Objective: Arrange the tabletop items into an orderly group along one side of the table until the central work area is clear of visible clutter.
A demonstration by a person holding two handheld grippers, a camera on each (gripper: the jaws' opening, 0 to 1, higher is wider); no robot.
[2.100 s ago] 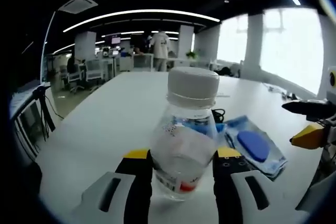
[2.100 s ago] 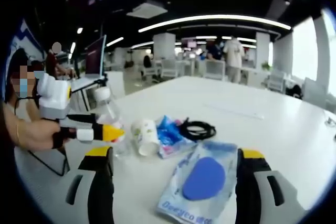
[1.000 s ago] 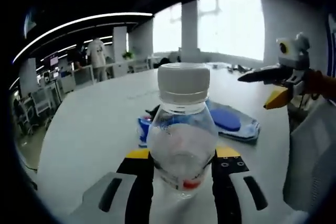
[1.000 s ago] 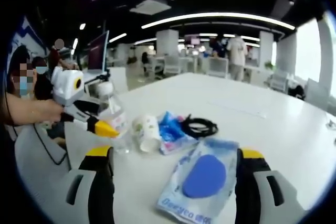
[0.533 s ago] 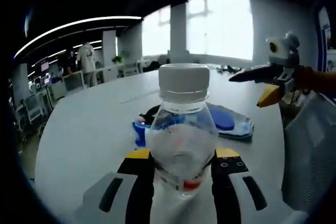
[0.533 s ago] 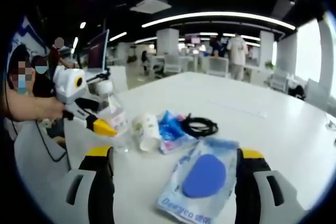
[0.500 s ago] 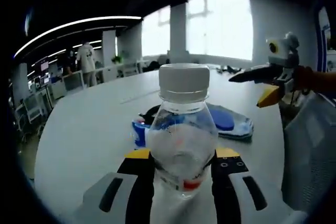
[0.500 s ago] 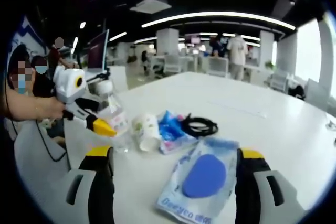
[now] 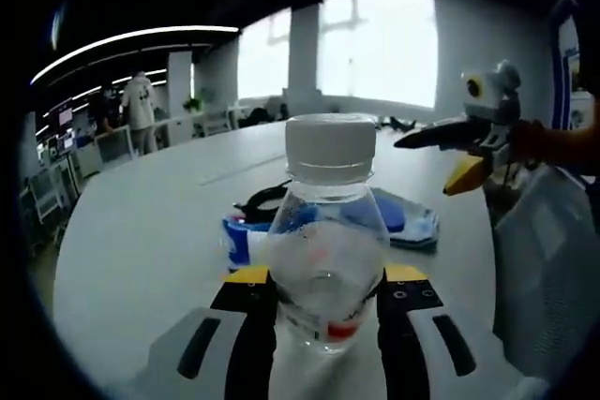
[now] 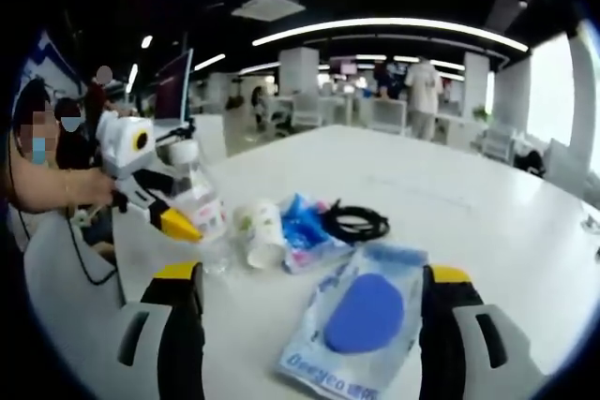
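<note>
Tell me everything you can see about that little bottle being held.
The bottle is small, clear plastic, with a white screw cap and a label with red near its base. It stands upright, clamped between the jaws of the left gripper. The right gripper view shows it over the near left part of the white table.

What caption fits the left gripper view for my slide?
Left gripper clamps a clear capped bottle above the white table.
</note>
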